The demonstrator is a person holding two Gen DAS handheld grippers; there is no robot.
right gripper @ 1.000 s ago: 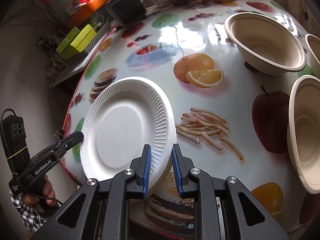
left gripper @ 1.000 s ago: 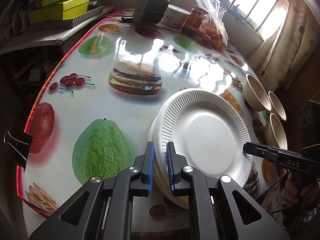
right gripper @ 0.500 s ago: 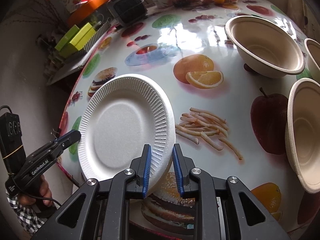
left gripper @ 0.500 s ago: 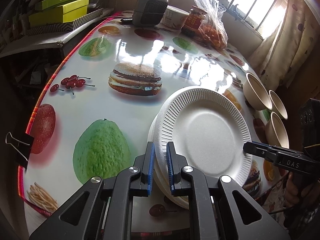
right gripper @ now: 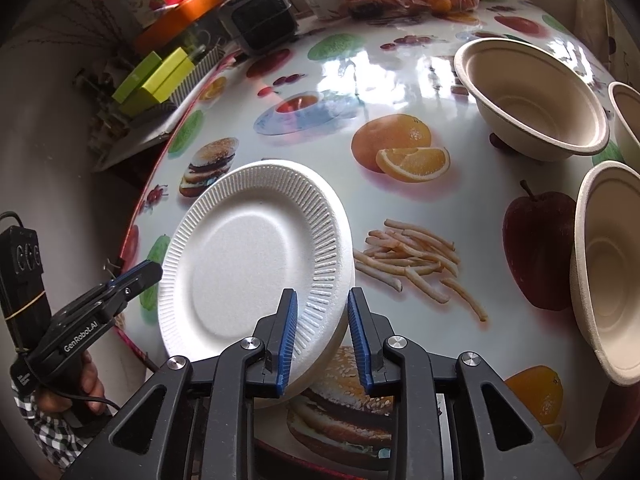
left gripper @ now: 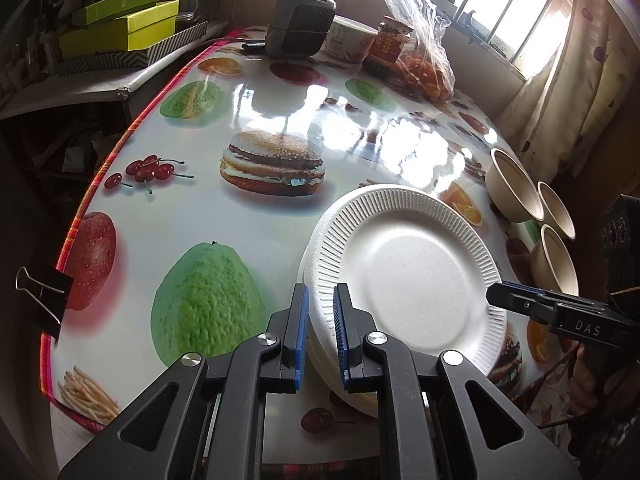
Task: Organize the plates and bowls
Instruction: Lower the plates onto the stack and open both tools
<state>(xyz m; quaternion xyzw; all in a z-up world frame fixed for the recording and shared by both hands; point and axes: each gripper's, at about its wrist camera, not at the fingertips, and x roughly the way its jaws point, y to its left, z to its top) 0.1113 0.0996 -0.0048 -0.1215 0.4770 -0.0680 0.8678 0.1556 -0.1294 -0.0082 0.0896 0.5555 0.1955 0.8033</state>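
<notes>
White foam plates (left gripper: 404, 268) are basically sorted: they sit in one stack near the front edge of the table (left gripper: 280, 92) with the fruit-and-burger oilcloth, the top plate tilted a bit over the ones below. How many are in the stack I can't tell, at least two going by the rims

The left gripper (left gripper: 320, 332) is clamped on the near rim of the stack, blue pads tight against the foam. The right gripper (right gripper: 323, 334) sits on the opposite rim, but its jaws are opening; in its own view there's a clear gap between the right pad and the plate edge, so it looks like it's letting go. The plate rim is between the jaws but no longer pinched

What's left, I'd guess, is the bowls. Three beige paper bowls (right gripper: 532, 100) stand loose on the right side of the table, next to each other, none nested, well apart from the plates. So the plates are about done and the bowls not started, maybe halfway overall

A bag of oranges (left gripper: 420, 60) sits at the far end, out of the way
</notes>
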